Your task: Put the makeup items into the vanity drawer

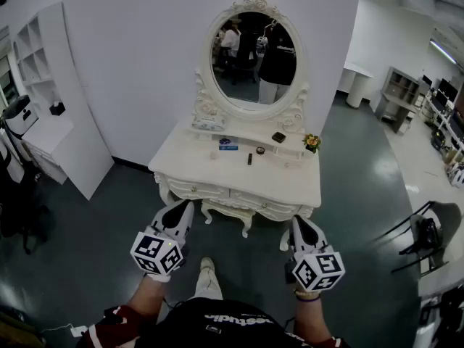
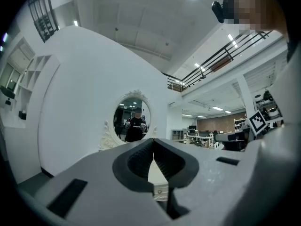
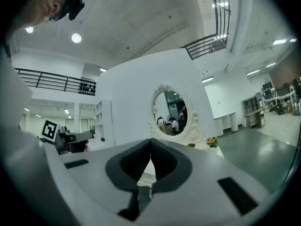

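Head view: the vanity's tabletop stands against the wall below the oval mirror, its drawer shut. The left hand-held gripper and right hand-held gripper hover before the front edge, jaws fully together and empty, apparently staged for approach. The makeup items lie near the mirror base, well apart from both.

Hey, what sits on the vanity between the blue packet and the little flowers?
Head view: a small round jar, a dark tube and a dark case.
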